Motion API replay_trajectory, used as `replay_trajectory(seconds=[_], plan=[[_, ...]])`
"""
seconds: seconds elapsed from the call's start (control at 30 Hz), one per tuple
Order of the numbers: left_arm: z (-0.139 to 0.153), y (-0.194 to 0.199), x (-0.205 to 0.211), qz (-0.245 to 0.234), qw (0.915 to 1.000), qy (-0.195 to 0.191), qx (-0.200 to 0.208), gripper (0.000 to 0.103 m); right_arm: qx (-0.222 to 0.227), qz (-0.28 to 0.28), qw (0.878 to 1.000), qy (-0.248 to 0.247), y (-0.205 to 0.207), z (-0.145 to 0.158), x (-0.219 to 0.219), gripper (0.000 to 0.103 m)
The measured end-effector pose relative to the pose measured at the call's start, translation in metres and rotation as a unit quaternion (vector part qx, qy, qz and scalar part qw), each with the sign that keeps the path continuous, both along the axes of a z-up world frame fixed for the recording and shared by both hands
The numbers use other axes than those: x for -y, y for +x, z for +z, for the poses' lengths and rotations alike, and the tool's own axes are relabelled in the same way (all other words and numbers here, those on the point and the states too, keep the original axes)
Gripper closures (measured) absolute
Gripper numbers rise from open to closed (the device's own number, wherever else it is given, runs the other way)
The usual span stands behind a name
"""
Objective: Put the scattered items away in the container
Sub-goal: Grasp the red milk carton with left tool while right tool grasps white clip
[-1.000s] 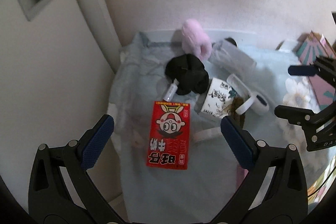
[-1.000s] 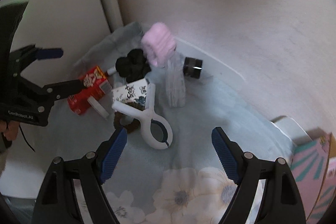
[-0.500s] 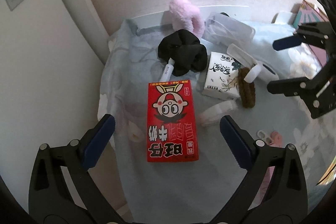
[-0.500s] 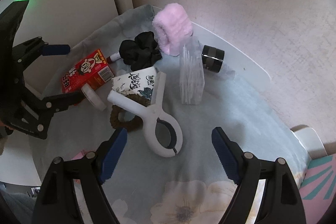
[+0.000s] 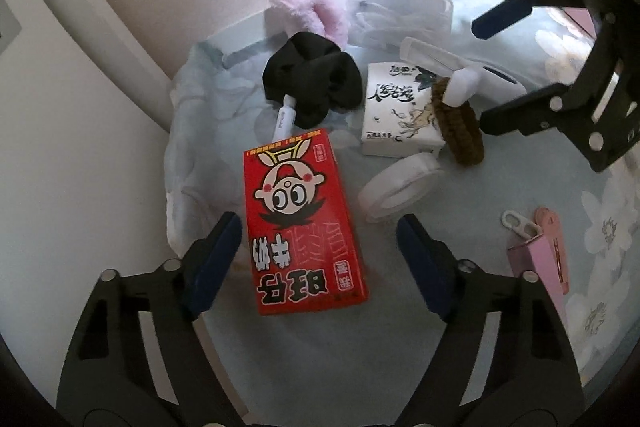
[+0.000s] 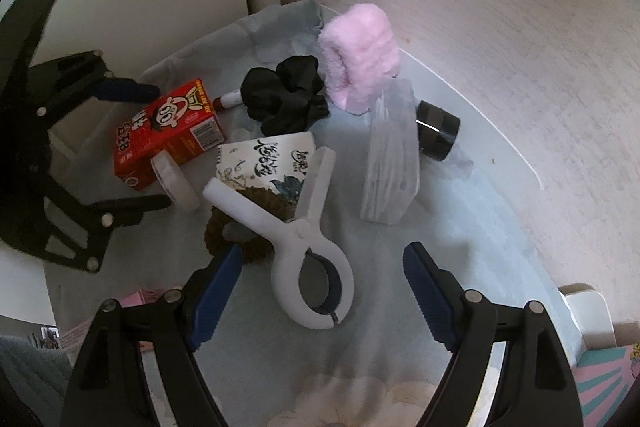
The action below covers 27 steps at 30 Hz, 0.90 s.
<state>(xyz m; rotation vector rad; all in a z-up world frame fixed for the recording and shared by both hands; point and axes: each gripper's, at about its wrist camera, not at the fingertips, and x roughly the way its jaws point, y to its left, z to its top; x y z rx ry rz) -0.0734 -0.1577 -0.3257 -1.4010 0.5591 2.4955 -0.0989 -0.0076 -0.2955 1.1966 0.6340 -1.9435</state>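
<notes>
**Left jaws narrowed around the red carton; right jaws waited over the clip**

Your left gripper [image 5: 319, 259] had just been closing: its jaws, wide a moment earlier, came in to a narrower gap with the red carton [image 5: 302, 223] lying between them. The blue pads [image 5: 214, 259] stood close on either side of the carton's near end, but a sliver of cloth still showed at each side, so you had not yet pinched it. You had also come lower over it, since the carton filled more of the left view than before.

Your right gripper [image 6: 320, 291] kept the same wide gap and held nothing. It had sunk toward the white clip [image 6: 304, 247], whose looped end lay between the pads while its arms rested across the brown hair tie [image 6: 236, 231] and the white tissue pack [image 6: 266, 163].

Further out, the black scrunchie [image 5: 312, 85], pink fluffy band [image 5: 308, 7], white tape roll [image 5: 400, 185] and pink box [image 5: 540, 251] lay scattered on the blue cloth [image 5: 400, 347]. I could not pick out the container with certainty in either view. Judging by this, the carton looked the first item to be lifted, and nothing was tidied yet.
</notes>
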Motion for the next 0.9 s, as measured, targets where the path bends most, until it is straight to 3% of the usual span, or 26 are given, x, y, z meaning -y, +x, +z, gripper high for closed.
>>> replay_trajectory(seconds=[0.4,0.57,0.67,0.73,0.9], plan=[[-0.002,-0.012,0.018,0.025,0.9983,0.047,0.024,0.031,0.009,0.025,1.0,0.001,-0.003,-0.006,0.011,0.024],[0.004,-0.017,0.022,0.036,0.996,0.075,0.032,0.043,0.025,0.036,0.999,-0.01,-0.006,-0.004,0.016,0.04],[0.0,-0.02,0.024,0.044,0.9959,0.069,0.038,0.055,0.035,0.035,0.999,-0.018,-0.008,-0.003,0.017,0.053],[0.0,-0.022,0.028,0.048,0.9945,0.084,0.041,0.055,0.037,0.034,0.999,-0.02,-0.009,-0.001,0.018,0.064],[0.001,-0.026,0.035,0.059,0.9921,0.101,0.044,0.056,0.034,0.033,0.999,-0.021,-0.007,0.003,0.019,0.066]])
